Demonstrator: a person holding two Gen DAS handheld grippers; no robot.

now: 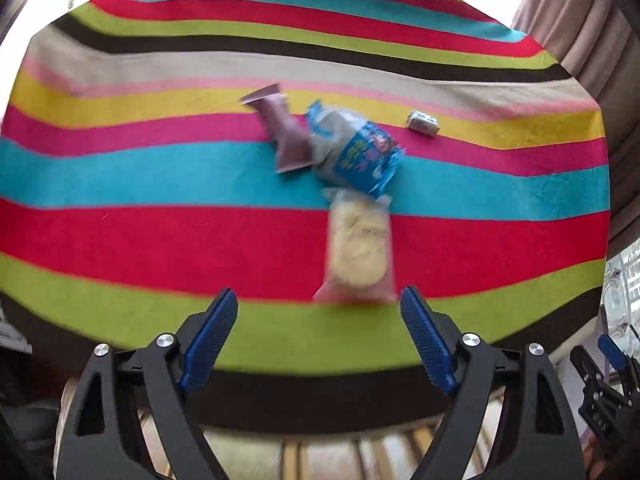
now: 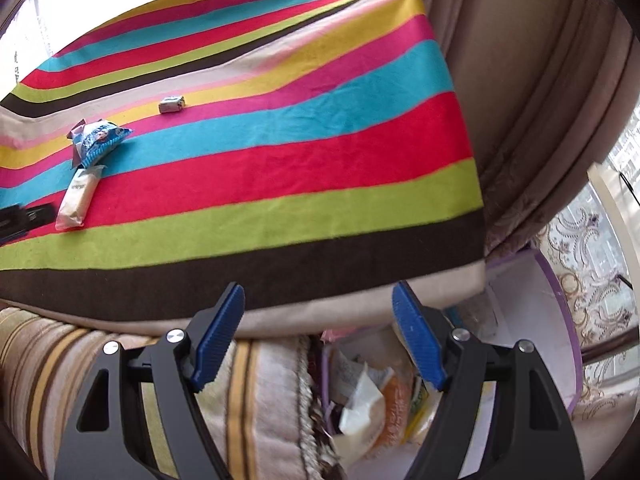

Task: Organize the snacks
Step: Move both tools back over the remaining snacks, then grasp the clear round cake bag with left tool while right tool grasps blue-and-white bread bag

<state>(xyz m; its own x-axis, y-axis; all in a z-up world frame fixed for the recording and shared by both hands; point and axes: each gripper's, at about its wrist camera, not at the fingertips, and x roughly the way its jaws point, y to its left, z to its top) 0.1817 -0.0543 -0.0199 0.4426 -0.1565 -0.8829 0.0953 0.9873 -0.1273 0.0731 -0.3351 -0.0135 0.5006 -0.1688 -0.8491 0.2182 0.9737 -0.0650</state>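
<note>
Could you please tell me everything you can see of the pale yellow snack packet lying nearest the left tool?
The pale yellow snack packet is a long, flat, clear-looking plastic wrapper with pale round pieces inside and faint script on its face. It lies flat on the striped cloth, mostly on a red stripe, lengthwise toward the open left tool, which does not touch it. Its far end meets the blue packet. The picture is blurred, so the print cannot be read.

Ahead of the left claw, 4 snack packets lie on the striped cloth (image 1: pixel 160 240): 1 pale cracker pack (image 1: pixel 358 250), 1 blue bag (image 1: pixel 360 152), 1 mauve pouch (image 1: pixel 280 128), 1 small silver sweet (image 1: pixel 423 122).
</note>
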